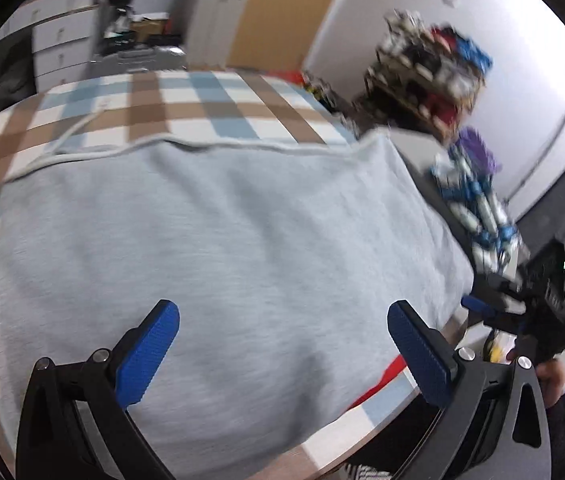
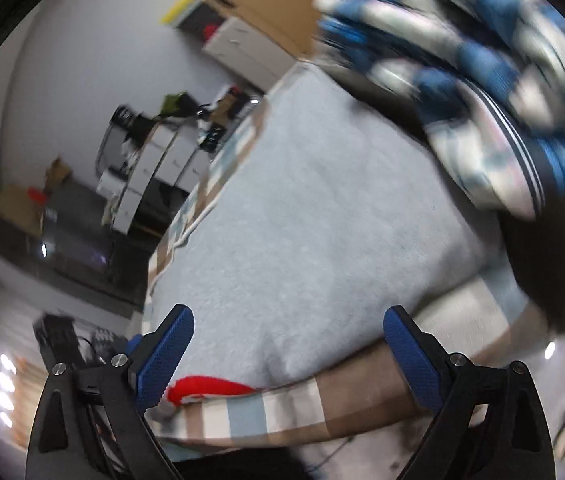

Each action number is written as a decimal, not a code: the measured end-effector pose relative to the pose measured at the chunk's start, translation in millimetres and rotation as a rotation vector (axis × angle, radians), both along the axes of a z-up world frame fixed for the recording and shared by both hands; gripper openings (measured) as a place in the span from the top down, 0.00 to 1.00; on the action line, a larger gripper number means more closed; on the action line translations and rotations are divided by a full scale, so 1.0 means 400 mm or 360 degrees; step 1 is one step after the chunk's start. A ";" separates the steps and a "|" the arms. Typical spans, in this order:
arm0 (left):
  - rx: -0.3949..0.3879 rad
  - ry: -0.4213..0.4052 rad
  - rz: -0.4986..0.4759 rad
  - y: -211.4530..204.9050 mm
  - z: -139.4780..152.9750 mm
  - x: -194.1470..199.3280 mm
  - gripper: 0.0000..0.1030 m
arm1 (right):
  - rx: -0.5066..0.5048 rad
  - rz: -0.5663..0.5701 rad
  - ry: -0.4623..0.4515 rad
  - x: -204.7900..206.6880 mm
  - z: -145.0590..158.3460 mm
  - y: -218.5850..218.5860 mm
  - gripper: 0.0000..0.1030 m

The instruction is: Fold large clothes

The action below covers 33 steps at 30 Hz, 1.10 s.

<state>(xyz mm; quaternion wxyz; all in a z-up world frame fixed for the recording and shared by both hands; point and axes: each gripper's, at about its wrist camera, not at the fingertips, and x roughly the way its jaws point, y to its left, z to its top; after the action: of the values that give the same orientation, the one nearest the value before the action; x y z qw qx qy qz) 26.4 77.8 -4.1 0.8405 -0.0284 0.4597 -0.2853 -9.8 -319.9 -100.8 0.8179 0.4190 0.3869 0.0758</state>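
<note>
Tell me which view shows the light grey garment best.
The left wrist view. There the light grey garment lies spread on the checked cloth, its far edge and right side visible beyond the open left hand-held gripper. The right wrist view shows it tilted and blurred, its upper right covered by blue-and-white patterned fabric.

Both grippers have black frames with silver screws and blue textured fingers (image 1: 150, 354).
</note>
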 end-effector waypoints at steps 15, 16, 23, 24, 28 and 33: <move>0.0050 0.0107 0.0043 -0.076 -0.026 0.037 0.01 | 0.0023 -0.0140 0.0167 0.032 -0.025 -0.048 0.00; 0.0058 0.0094 0.0045 -0.080 -0.027 0.037 0.01 | -0.0056 -0.0110 0.0199 0.060 -0.017 -0.036 0.00; 0.0264 -0.0103 0.0003 -0.092 -0.022 0.027 0.01 | -0.0719 0.0009 0.0206 0.191 0.002 0.078 0.00; 0.0285 -0.0069 0.0009 -0.092 -0.034 0.036 0.01 | -0.0726 0.0012 0.0160 0.184 0.002 0.085 0.08; 0.0380 -0.0018 0.0005 -0.104 -0.063 0.048 0.01 | -0.0707 0.0009 -0.0005 0.146 0.035 0.074 0.67; 0.0449 -0.0057 -0.0012 -0.113 -0.067 0.037 0.01 | -0.0617 0.0049 -0.0198 0.125 0.080 0.071 0.75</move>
<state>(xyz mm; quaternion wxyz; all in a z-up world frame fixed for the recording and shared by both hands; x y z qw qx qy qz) 41.1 32.6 -30.8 0.8431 0.0968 0.4803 -0.2215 40.3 -291.4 -68.8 0.9043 0.2424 0.3494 0.0381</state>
